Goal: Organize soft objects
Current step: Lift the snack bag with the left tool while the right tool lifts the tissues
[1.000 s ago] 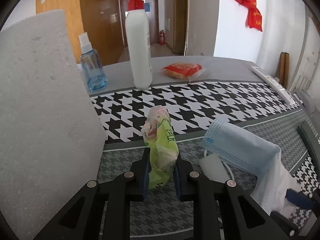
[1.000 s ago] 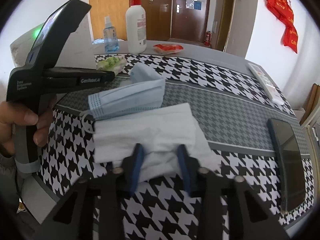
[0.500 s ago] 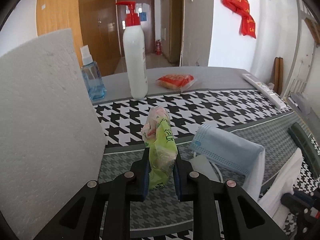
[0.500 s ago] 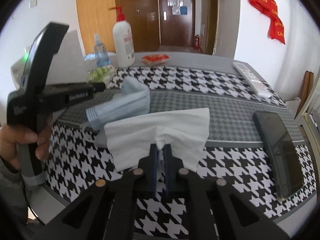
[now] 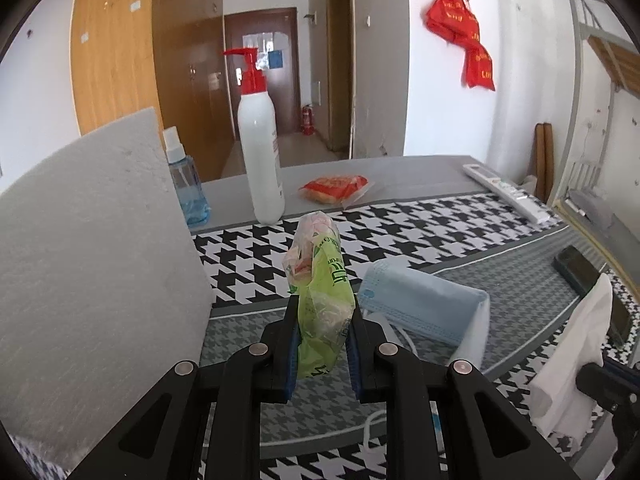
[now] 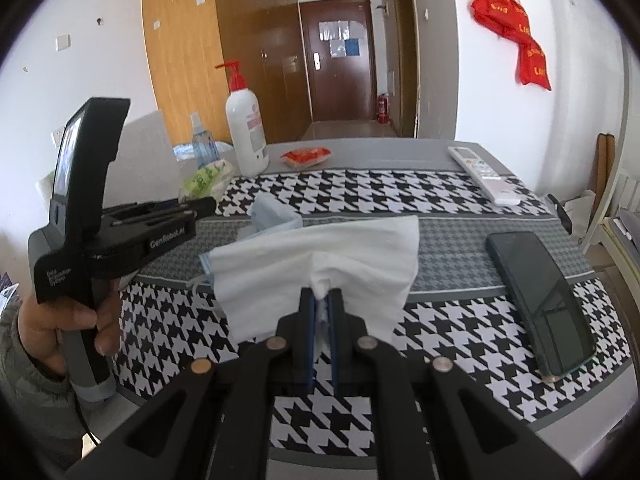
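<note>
Holding both tools above the houndstooth tablecloth (image 6: 460,184), we had each one clamped on something soft. Our left gripper (image 5: 322,344) pinched a crumpled green tissue pack (image 5: 322,296) between its blue pads, the pack standing upright out of the jaws and lifted off the cloth. Our right gripper (image 6: 322,334) was closed tight on a white tissue (image 6: 320,256), which fanned out wide above the fingertips — its left edge covered part of the blue face mask (image 6: 274,214) that lay on the grey band of the cloth.

Seen from the left wrist, that face mask (image 5: 424,306) sat just right of the pack, folded over, with a white ear loop trailing toward us. To the left stood a white foam block (image 5: 92,248). At the far edge we saw a small blue spray bottle (image 5: 186,184) beside a tall white pump bottle (image 5: 262,160) with a red top, then a red snack packet (image 5: 336,188) — all well apart from the grippers. A white remote (image 6: 482,174) lay far right, and a dark phone (image 6: 540,296) rested near the right edge.
</note>
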Tool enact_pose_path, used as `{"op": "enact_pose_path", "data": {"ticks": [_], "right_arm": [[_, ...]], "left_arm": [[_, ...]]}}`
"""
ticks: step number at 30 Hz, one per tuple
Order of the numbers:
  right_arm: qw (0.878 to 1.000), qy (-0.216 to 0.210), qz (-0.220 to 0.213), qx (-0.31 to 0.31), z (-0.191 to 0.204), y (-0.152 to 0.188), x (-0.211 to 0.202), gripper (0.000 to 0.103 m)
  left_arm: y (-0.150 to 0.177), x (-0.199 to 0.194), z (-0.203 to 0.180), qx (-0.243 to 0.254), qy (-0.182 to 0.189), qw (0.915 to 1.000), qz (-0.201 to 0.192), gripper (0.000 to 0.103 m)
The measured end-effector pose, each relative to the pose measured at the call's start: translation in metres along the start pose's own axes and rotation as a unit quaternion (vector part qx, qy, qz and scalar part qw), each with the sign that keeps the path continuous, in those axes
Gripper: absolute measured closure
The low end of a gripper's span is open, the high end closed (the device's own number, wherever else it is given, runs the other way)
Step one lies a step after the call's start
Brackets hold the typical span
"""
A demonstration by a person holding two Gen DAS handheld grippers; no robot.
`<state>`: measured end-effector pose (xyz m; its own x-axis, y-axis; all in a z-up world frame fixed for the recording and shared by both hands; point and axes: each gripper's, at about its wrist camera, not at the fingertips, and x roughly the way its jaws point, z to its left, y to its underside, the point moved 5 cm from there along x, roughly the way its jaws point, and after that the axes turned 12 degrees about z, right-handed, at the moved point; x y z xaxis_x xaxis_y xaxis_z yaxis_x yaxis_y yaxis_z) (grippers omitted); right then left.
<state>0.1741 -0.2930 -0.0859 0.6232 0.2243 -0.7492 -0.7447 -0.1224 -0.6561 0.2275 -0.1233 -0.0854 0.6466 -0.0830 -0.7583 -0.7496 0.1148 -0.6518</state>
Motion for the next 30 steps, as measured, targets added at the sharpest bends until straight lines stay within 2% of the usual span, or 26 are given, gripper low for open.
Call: {"op": "enact_pose_path", "data": {"ticks": [15,20,30], "right_arm": [[0.999,0.000,-0.041,0.001,0.018,-0.004,-0.027,0.094],[0.999,-0.003,-0.049,0.004,0.023,-0.006,-0.032,0.094],[0.997,-0.015,-0.076,-0.002,0.039,-0.015,-0.046,0.094]], "left_arm": [[0.027,-0.070,-0.006,0.030,0.036,0.9956,-0.082,0.082],[0.033,-0.085,-0.001,0.031,0.049,0.9936,-0.097,0.082],[0.040,-0.116,0.012,0.030,0.051,0.9887,-0.138,0.082]]}}
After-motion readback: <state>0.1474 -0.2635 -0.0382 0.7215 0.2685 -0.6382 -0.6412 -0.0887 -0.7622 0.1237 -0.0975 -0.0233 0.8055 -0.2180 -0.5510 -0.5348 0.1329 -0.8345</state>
